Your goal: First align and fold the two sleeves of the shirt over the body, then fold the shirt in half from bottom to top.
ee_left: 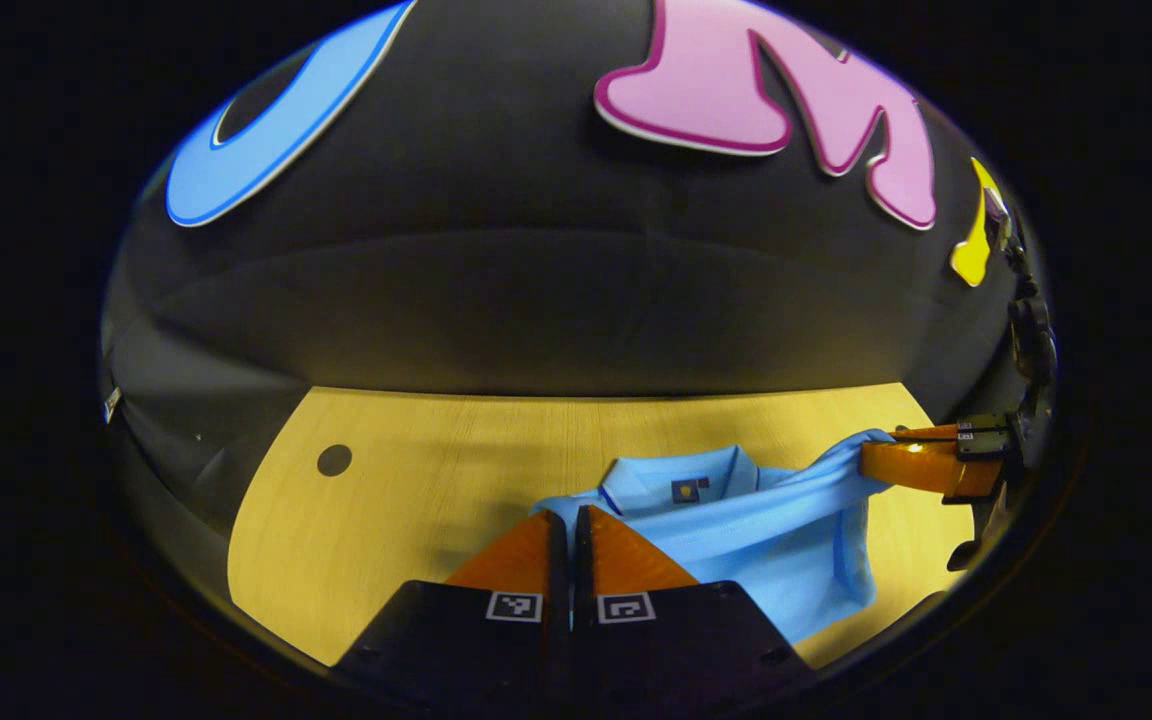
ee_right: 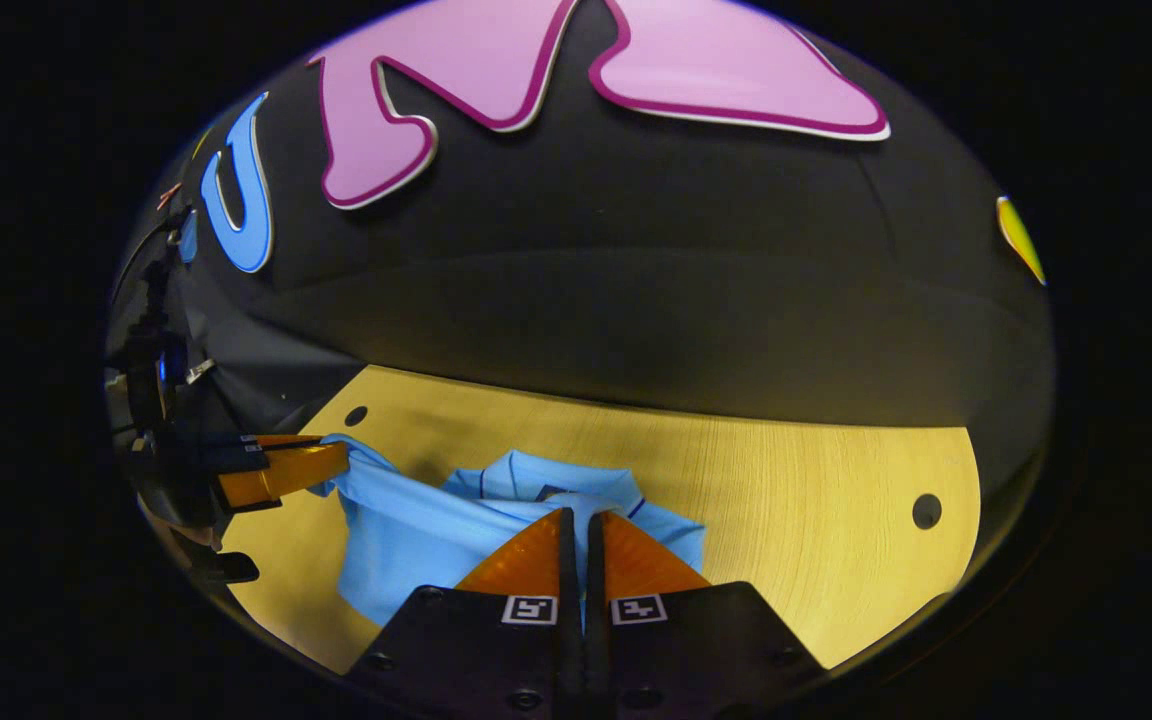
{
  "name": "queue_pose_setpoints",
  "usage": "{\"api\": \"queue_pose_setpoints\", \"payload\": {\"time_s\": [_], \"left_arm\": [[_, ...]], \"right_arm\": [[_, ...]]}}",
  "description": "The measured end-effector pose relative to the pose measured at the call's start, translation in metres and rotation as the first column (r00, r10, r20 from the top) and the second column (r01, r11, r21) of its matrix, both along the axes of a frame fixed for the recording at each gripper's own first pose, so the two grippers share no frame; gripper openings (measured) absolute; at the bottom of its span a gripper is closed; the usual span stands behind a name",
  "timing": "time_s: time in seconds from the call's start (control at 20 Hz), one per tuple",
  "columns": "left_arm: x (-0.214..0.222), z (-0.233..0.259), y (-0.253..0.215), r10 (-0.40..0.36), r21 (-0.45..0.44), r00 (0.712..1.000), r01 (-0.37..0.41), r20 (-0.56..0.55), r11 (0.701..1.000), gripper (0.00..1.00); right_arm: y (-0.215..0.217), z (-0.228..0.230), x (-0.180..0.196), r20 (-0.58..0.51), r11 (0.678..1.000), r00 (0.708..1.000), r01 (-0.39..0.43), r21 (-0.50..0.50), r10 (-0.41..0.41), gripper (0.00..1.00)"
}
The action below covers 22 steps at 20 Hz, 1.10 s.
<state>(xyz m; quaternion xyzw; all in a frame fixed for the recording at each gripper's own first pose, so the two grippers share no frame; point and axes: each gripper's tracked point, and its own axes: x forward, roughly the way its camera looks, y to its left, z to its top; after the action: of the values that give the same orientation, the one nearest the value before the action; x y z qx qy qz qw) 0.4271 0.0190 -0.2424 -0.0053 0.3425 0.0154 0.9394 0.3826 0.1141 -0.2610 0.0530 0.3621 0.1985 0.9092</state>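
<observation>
Light blue shirt (ee_left: 736,540) on the wooden bench (ee_left: 416,500), collar (ee_left: 681,480) toward the booth wall, body bunched and lifted between the two claws rather than lying flat. Left claw (ee_left: 569,520) low over the bench, fingers together, pinching a fold of shirt fabric at their tips, near the collar's left end. In the right gripper view the right claw (ee_right: 576,520) is likewise closed on the cloth (ee_right: 416,540) just in front of the collar (ee_right: 536,475). Each view also catches the other claw off to the side (ee_left: 896,450) (ee_right: 331,460), clamped on a stretched corner of the fabric, raised off the bench. Round holes in the bench top (ee_left: 334,460) (ee_right: 926,511), well apart from the shirt.
</observation>
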Motion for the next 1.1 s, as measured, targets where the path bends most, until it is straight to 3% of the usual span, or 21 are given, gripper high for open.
{"api": "queue_pose_setpoints", "payload": {"time_s": [0.05, 0.1, 0.35, 0.45, 0.5, 0.55, 0.6, 0.7, 0.75, 0.9, 0.95, 1.1], "left_arm": [[0.012, -0.011, 0.001, 0.004, -0.001, 1.0, -0.004, -0.004, 1.0, 0.1], [0.022, -0.02, 0.002, 0.0, 0.002, 1.0, 0.0, -0.002, 1.0, 0.06], [0.046, -0.081, 0.004, 0.014, -0.035, 0.999, -0.016, -0.042, 0.999, 0.06], [0.051, -0.091, 0.005, 0.017, -0.041, 0.999, -0.019, -0.035, 0.999, 0.06], [0.053, -0.092, 0.006, 0.019, -0.034, 1.0, -0.02, -0.024, 0.999, 0.06], [0.055, -0.09, 0.007, 0.026, -0.021, 1.0, -0.026, -0.01, 0.999, 0.08], [0.059, -0.089, 0.007, 0.03, -0.013, 1.0, -0.03, 0.005, 0.999, 0.06], [0.061, -0.084, 0.009, 0.041, 0.011, 0.999, -0.041, 0.035, 0.999, 0.3], [0.06, -0.077, 0.01, 0.038, 0.029, 0.998, -0.039, 0.055, 0.999, 0.39], [0.049, -0.046, 0.008, 0.019, 0.071, 0.989, -0.03, 0.144, 0.997, 0.82], [0.043, -0.035, 0.005, 0.015, 0.071, 0.984, -0.027, 0.175, 0.997, 0.96], [0.008, 0.001, 0.0, 0.015, 0.084, 0.972, -0.036, 0.237, 0.996, 0.96]], "right_arm": [[0.002, -0.007, 0.007, -0.005, 1.0, 1.0, 0.002, 0.004, -0.002, 0.05], [0.003, -0.016, 0.012, -0.011, 1.0, 1.0, 0.007, 0.006, -0.007, 0.05], [-0.005, -0.081, 0.034, -0.062, 0.998, 0.997, 0.041, -0.043, -0.044, 0.05], [-0.008, -0.095, 0.034, -0.076, 0.997, 0.996, 0.049, -0.054, -0.053, 0.1], [-0.008, -0.098, 0.034, -0.076, 0.997, 0.995, 0.053, -0.054, -0.057, 0.05], [-0.009, -0.098, 0.034, -0.074, 0.997, 0.995, 0.058, -0.058, -0.062, 0.05], [-0.014, -0.097, 0.035, -0.064, 0.995, 0.995, 0.066, -0.069, -0.07, 0.11], [-0.024, -0.096, 0.042, -0.037, 0.992, 0.995, 0.089, -0.094, -0.093, 0.25], [-0.025, -0.09, 0.043, -0.023, 0.992, 0.995, 0.098, -0.082, -0.1, 0.44], [-0.04, -0.071, 0.032, 0.021, 0.986, 0.992, 0.129, -0.107, -0.128, 1.0], [-0.044, -0.065, 0.028, 0.04, 0.983, 0.99, 0.14, -0.119, -0.137, 1.0], [-0.061, -0.036, 0.002, 0.097, 0.973, 0.982, 0.173, -0.15, -0.16, 1.0]]}}
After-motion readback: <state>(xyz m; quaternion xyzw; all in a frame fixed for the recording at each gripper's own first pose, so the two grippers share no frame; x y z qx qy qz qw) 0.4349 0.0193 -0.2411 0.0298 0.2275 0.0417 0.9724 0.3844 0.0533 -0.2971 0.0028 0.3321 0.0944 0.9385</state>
